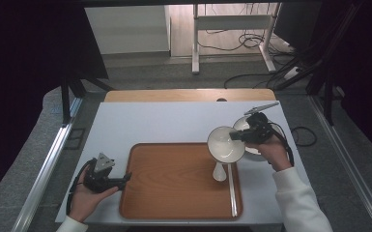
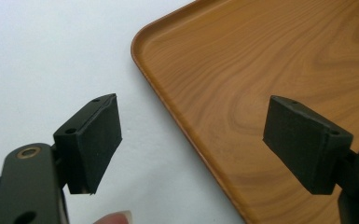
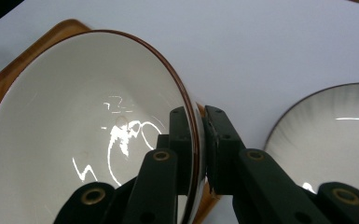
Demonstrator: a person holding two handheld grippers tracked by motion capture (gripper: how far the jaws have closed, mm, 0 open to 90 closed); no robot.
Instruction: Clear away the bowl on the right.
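Above the wooden tray's [image 1: 174, 183] right edge, the right claw [image 1: 235, 136] grips a white bowl [image 1: 225, 144] by its rim, tilted on its side. The left claw [image 1: 125, 178] rests released at the tray's left edge, on the bench [image 1: 150, 123].

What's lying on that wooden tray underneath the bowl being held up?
Under the raised bowl the tray bears a white spoon and a long pale stick. The bowl covers the tray's far right corner.
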